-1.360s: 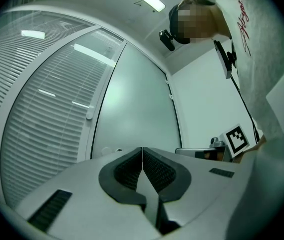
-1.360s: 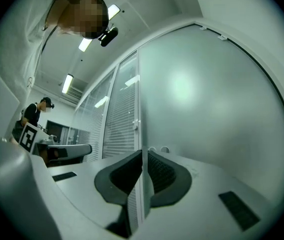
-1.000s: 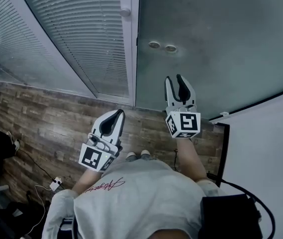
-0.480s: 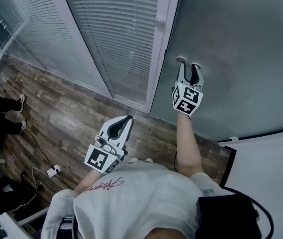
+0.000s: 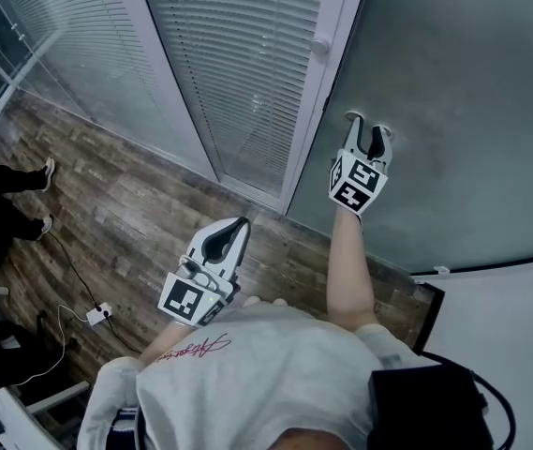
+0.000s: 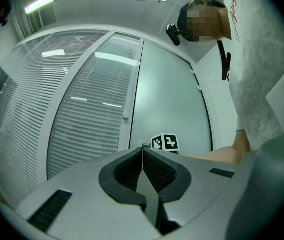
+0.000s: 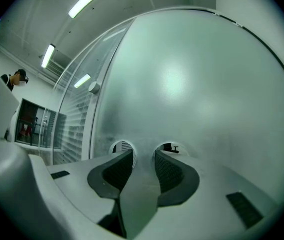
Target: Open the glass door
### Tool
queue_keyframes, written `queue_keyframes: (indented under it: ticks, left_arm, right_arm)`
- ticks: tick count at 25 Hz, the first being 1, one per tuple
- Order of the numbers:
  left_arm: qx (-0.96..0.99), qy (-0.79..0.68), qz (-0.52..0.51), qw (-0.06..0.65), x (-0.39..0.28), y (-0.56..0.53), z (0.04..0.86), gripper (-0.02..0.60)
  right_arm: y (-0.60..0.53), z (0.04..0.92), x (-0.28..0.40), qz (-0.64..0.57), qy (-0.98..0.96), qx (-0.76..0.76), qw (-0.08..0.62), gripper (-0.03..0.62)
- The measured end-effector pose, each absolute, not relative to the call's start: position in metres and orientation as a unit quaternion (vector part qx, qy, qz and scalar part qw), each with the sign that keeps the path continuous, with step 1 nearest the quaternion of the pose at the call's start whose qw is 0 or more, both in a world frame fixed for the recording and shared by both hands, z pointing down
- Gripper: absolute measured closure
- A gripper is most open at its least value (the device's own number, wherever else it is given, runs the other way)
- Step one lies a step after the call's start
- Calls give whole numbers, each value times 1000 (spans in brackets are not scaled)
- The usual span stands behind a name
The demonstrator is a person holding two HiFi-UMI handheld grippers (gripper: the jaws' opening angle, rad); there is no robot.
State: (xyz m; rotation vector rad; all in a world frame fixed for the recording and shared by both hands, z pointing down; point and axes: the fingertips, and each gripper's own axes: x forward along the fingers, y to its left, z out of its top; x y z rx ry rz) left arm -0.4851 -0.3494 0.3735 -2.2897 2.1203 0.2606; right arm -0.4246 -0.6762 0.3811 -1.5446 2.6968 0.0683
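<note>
Right gripper view: my right gripper (image 7: 144,156) faces the frosted glass door (image 7: 196,79) level. Its jaws are apart and have just been opening, with only glass ahead.
Round spots (image 7: 123,148): two, right at my jaw tips; probably the place to work the door from.
Left gripper (image 6: 142,150): jaws closed, empty, kept back to stay clear.
Door: seems shut against the white frame (image 5: 315,120).

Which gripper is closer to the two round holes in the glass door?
Right. The right gripper is at the round holes, jaws just opened, nothing gripped between. The left gripper, shut, hangs back by the person's shirt.
</note>
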Motion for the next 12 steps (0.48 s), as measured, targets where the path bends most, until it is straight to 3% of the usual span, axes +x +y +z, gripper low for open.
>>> queue_keyframes:
  ticks: [12]
  left_arm:
    - [-738, 670, 77, -1, -489, -334, 383, 565]
  right_arm:
    - [-667, 380, -420, 7, 864, -502, 23, 476]
